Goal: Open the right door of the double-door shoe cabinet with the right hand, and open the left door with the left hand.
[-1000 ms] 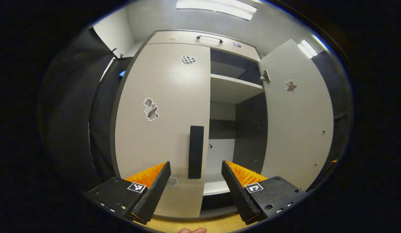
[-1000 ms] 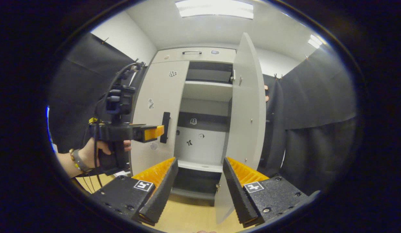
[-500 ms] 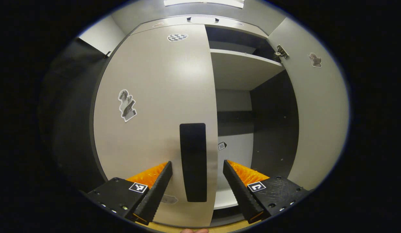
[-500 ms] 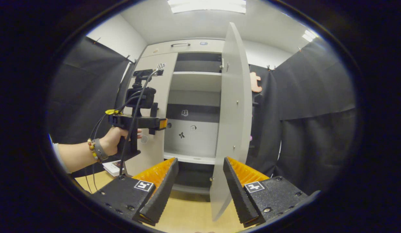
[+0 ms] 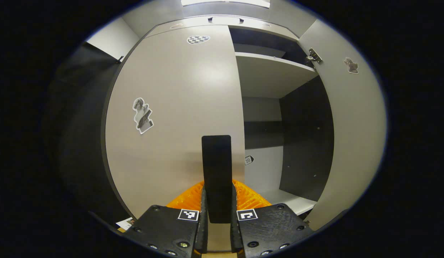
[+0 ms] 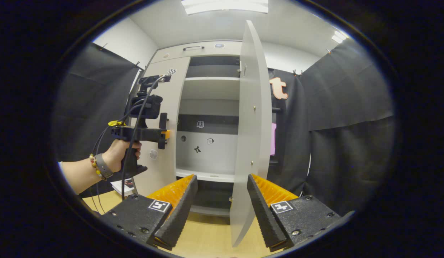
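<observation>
Shoe cabinet (image 5: 178,107) doors first, as I see them from the left gripper view: the left door (image 5: 171,143) sits closed and flat in front of my camera, and its dark upright handle (image 5: 216,168) runs straight down between my left gripper's (image 5: 218,215) fingers (image 5: 202,229), which I have clenched on it from both sides, the lower end of the handle pinched between them. Two stickers sit on that door, a checkered one (image 5: 197,39) near the top and a figure one (image 5: 142,115) on its left half. To the right of the door edge I see the open compartment with a pale shelf (image 5: 272,73) above and a dark inner wall, and beyond it the right door (image 5: 351,136) swung wide, its hinge (image 5: 312,56) showing at the top. From the right gripper view, I see the right door (image 6: 252,136) standing open, nearly edge-on to me, just above and between my right gripper's (image 6: 222,211) fingers (image 6: 178,211), which are released and spread apart with nothing between them, hanging over the wooden floor (image 6: 207,236). Farther off on the left a hand (image 6: 119,156) with a beaded bracelet holds the left gripper (image 6: 161,134) against the handle of the closed left door (image 6: 164,125). The cabinet's interior shows a shelf, a dark band and small stickers on its back panel.
</observation>
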The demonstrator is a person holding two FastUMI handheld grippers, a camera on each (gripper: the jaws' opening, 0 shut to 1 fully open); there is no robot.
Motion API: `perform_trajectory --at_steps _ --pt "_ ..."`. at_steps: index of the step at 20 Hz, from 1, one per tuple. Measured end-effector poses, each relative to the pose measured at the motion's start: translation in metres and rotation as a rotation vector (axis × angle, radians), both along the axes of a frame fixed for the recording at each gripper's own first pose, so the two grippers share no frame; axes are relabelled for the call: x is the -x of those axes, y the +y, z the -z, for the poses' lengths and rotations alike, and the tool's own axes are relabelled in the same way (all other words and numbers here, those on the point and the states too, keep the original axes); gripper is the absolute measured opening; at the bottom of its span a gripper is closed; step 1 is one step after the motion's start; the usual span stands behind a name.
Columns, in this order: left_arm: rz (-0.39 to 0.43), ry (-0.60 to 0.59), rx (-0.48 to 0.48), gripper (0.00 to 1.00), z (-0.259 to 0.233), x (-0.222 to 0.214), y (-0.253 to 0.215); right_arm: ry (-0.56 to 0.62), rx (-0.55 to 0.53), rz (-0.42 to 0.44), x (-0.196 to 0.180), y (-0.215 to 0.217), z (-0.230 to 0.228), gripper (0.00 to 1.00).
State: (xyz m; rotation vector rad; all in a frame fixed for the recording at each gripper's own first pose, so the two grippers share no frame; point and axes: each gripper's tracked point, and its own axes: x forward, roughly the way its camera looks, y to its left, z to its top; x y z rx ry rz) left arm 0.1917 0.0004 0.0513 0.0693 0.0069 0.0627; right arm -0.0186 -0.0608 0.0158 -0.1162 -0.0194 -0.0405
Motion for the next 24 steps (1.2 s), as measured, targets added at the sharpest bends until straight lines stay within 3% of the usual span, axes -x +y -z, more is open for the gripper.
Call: perform_trajectory --at_steps 3,4,6,11,16,24 --pt "0.004 -0.030 -0.023 0.10 -0.001 -0.002 0.000 0.002 -0.010 -0.011 -0.003 0.004 0.002 0.88" --pt "0.006 -0.027 -0.024 0.07 -0.001 0.000 0.000 0.004 -0.007 -0.013 -0.003 0.004 0.002 0.91" --pt "0.015 -0.016 -0.022 0.04 0.001 0.001 0.001 0.004 -0.004 -0.013 -0.003 0.004 0.003 0.88" --pt "0.067 -0.009 -0.011 0.04 -0.007 0.037 -0.001 -0.002 -0.022 -0.001 -0.004 -0.001 0.004 0.91" --pt "0.092 -0.003 -0.029 0.03 -0.010 0.110 0.026 0.002 -0.062 -0.012 -0.005 0.006 0.008 0.87" --pt "0.042 -0.002 -0.055 0.03 -0.014 0.180 0.089 -0.009 -0.056 -0.021 -0.008 0.024 0.006 0.87"
